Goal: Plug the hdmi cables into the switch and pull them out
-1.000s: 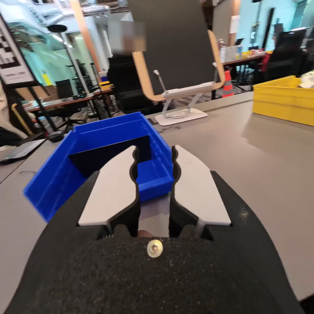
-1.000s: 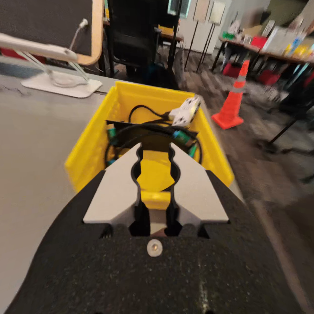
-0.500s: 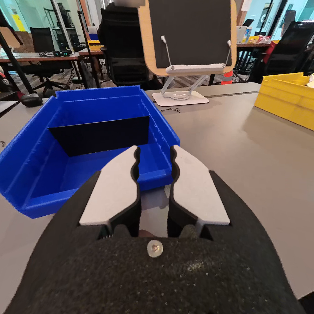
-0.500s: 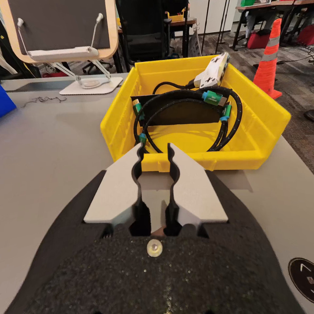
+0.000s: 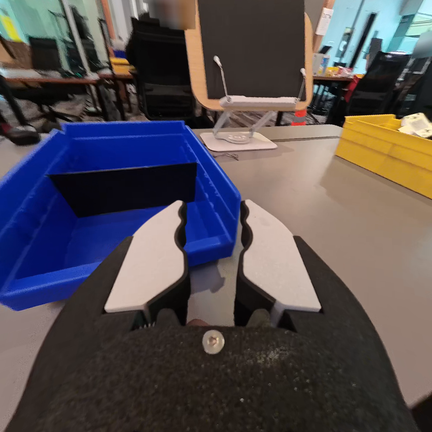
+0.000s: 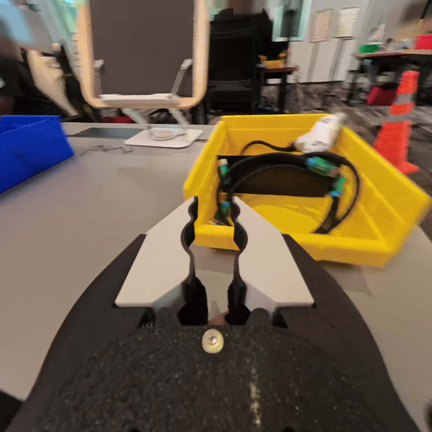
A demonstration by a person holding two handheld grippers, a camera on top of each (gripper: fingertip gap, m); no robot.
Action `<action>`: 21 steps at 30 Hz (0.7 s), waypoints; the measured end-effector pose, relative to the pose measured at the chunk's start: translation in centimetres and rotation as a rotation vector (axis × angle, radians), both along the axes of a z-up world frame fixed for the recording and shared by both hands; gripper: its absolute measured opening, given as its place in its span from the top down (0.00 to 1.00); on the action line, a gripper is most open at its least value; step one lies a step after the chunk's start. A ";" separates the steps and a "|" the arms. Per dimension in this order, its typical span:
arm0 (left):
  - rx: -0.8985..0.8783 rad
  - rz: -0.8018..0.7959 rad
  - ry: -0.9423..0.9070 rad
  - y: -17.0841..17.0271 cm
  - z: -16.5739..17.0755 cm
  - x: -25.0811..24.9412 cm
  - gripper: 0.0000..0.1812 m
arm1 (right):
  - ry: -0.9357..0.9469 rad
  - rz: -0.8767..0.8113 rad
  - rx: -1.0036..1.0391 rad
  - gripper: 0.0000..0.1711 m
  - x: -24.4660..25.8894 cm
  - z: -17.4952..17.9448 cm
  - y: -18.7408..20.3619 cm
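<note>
A yellow bin (image 6: 364, 243) on the grey table holds coiled black HDMI cables (image 6: 350, 177) with green and blue plugs (image 6: 319, 164) and a white switch (image 6: 320, 134) leaning on its back wall. My right gripper (image 6: 214, 202) is open and empty, just in front of the bin's front left corner. My left gripper (image 5: 212, 207) is open and empty, at the front right corner of a blue bin (image 5: 32, 287) with a black divider (image 5: 126, 187). The yellow bin also shows at the right edge of the left wrist view (image 5: 383, 159).
A tablet stand with a dark board (image 5: 252, 51) stands at the table's back edge, between the bins, with a small wire scrap (image 5: 228, 156) in front of it. An orange cone (image 6: 399, 131) is on the floor beyond the yellow bin. Chairs and desks are behind.
The right wrist view has swung left, so the yellow bin now sits to the right of the fingers and the blue bin shows. The left view shifted slightly. Both grippers stayed open.
</note>
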State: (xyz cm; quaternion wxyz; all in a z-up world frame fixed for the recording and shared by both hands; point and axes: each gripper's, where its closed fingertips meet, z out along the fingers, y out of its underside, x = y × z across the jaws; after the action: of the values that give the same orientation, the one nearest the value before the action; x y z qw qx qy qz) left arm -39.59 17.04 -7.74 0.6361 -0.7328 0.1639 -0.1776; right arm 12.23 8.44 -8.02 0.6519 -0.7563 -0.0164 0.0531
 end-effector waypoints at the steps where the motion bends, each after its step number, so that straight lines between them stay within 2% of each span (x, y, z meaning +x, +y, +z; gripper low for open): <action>1: -0.035 -0.026 -0.007 -0.1 -0.3 0.5 0.77 | -0.013 0.079 -0.014 0.84 -1.7 -0.4 0.2; 3: -0.049 -0.056 -0.014 -0.4 -0.3 1.2 0.77 | -0.061 0.112 -0.097 0.80 -3.4 -2.3 1.1; 6: -0.026 -0.089 0.023 -0.9 -0.3 2.1 0.80 | -0.154 -0.011 -0.187 0.73 -3.4 -4.5 3.1; 9: -0.027 -0.117 0.064 -1.8 -0.7 3.0 0.80 | -0.137 -0.109 -0.194 0.72 -4.2 -4.4 5.0; 12: -0.072 -0.173 0.036 -3.2 -1.0 4.5 0.78 | 0.000 -0.097 -0.182 0.51 -7.1 -3.9 6.4; 13: -0.089 -0.191 0.037 -3.6 -1.3 5.1 0.77 | 0.037 -0.073 -0.172 0.49 -8.2 -3.7 6.7; 16: -0.088 -0.231 0.095 -4.4 -1.8 7.0 0.77 | 0.046 0.049 -0.165 0.51 -12.1 -3.6 6.8; 18: -0.065 -0.260 0.159 -4.8 -2.2 8.7 0.77 | -0.037 0.106 -0.162 0.57 -14.3 -3.5 6.1; 19: -0.055 -0.271 0.187 -4.9 -2.4 9.7 0.75 | -0.087 0.112 -0.113 0.60 -15.1 -2.8 5.6; 21: -0.048 -0.311 0.187 -5.3 -2.6 12.2 0.72 | -0.179 -0.017 0.023 0.63 -14.0 -0.1 4.6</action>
State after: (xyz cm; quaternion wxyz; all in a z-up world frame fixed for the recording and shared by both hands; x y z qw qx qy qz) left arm -27.41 11.74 -10.33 0.5653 -0.7269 0.3294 -0.2088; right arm -1.79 13.00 -8.15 0.6570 -0.7504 -0.0690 -0.0204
